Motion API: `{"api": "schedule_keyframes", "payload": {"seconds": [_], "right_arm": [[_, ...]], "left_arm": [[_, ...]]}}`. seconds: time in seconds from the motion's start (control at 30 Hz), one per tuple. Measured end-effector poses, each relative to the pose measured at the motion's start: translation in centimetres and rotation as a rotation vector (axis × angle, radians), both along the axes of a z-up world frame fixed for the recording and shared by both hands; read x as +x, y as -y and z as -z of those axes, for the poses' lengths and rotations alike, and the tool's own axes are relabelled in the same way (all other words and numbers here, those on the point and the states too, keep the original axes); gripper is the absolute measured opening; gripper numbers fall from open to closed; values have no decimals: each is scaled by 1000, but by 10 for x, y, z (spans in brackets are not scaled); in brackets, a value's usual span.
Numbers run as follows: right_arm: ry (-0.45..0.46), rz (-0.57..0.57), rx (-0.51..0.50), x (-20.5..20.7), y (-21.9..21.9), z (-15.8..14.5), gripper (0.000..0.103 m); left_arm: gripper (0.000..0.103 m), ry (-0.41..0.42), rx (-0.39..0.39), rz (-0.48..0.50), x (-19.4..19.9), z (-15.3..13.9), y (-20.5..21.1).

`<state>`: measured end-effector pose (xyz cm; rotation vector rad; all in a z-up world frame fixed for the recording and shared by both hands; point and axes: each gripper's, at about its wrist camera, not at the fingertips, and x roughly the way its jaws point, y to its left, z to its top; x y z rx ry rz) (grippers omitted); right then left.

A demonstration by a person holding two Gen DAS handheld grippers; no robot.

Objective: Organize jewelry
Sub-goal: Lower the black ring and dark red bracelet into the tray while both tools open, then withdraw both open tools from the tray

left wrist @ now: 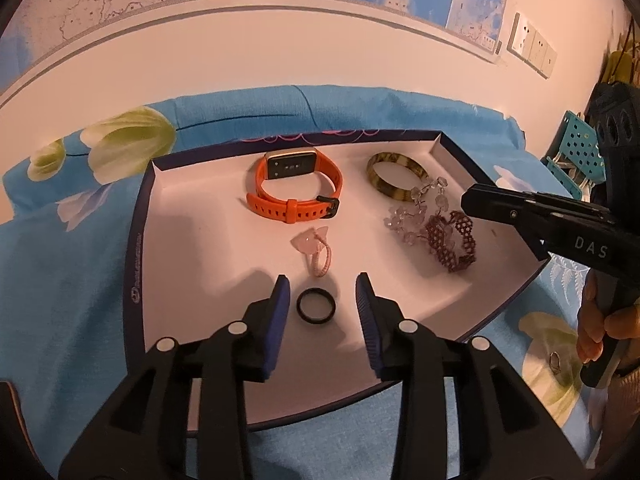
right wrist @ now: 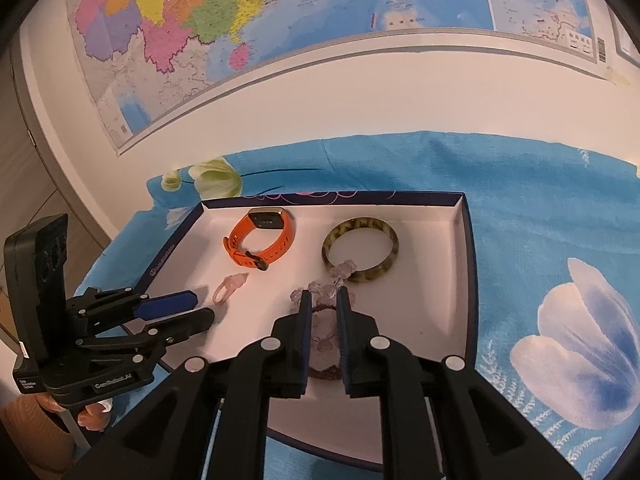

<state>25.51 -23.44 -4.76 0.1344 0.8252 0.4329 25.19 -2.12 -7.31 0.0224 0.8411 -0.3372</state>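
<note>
The left tongs (left wrist: 322, 292) hang over the near part of a shallow white box lid (left wrist: 144, 216), their blue pads (left wrist: 280, 300) standing apart with nothing pinched. A small black ring (left wrist: 313, 305) lies flat on the lid floor right between the tips, touching neither pad. Just past it, at twelve o'clock from the tongs, sits a pink ring (left wrist: 316, 254); farther at twelve lies an orange watch (left wrist: 296, 188), and at one o'clock a mottled bangle (left wrist: 396, 176). The right tongs (right wrist: 323, 304) are open only a narrow gap over a clear bead bracelet (right wrist: 320, 292) and a dark woven bracelet (left wrist: 450, 240); beads show between the pads, but I cannot tell whether they are pinched. The lid rests on a blue flowered cloth (right wrist: 520, 216).
</note>
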Motion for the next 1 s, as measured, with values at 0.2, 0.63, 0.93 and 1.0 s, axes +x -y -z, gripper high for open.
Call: {"api": "schedule_keyframes", "payload": {"seconds": [0.2,0.63,0.93,1.0], "right_arm": [[17,2,16,-7,4,-7,18],[63,-7,26,-38,9,-23,28],[113,-30,28,-78,10,-38,37],[123,-28,19,-89,10,-40,41]], "left_arm": [[38,46,-7,-4,-10,-13,-2],[42,151,-29,-4,-55,-45,-15],[50,201,-37,-8,-97,-52,-24],[50,208,-31,-13,-106,-51,-26]]}}
